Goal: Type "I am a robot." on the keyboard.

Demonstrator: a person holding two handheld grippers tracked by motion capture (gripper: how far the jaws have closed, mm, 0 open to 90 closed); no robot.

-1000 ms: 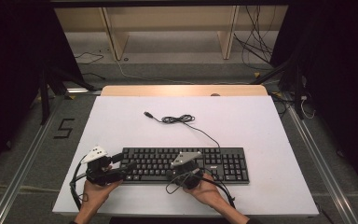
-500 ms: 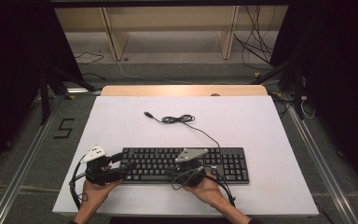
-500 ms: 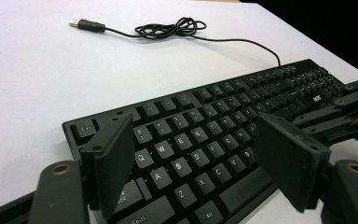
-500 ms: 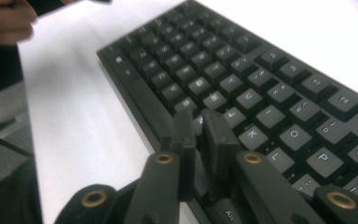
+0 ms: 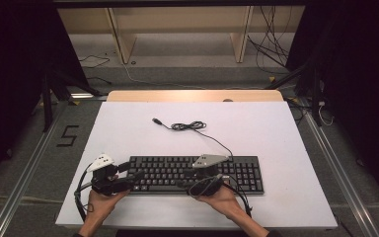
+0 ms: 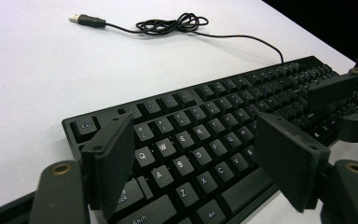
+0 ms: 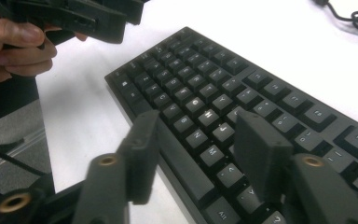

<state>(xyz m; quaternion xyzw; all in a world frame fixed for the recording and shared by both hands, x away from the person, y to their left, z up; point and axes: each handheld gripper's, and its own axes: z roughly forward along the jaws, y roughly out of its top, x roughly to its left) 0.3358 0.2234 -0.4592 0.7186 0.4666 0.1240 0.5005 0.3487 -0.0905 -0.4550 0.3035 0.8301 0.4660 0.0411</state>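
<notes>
- From above, the cable [image 5: 193, 127] is lying coiled at 12 o'clock of the keyboard [image 5: 237, 170].
- Left gripper [image 6: 200, 158] and right gripper [image 7: 193, 149] are hovering wide open, empty, over its keys.

matt black plastic keyboard [image 5: 197, 174] on a smooth, matt white table [image 5: 276, 133]; at 12 o'clock a pale wooden strip [image 5: 192, 96]. thin cable [image 5: 190, 126] faintly glossy.

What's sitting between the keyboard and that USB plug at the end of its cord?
In the high view, bare white table lies between the keyboard and the USB plug, apart from the cord's tangled bundle just right of the plug.
</notes>
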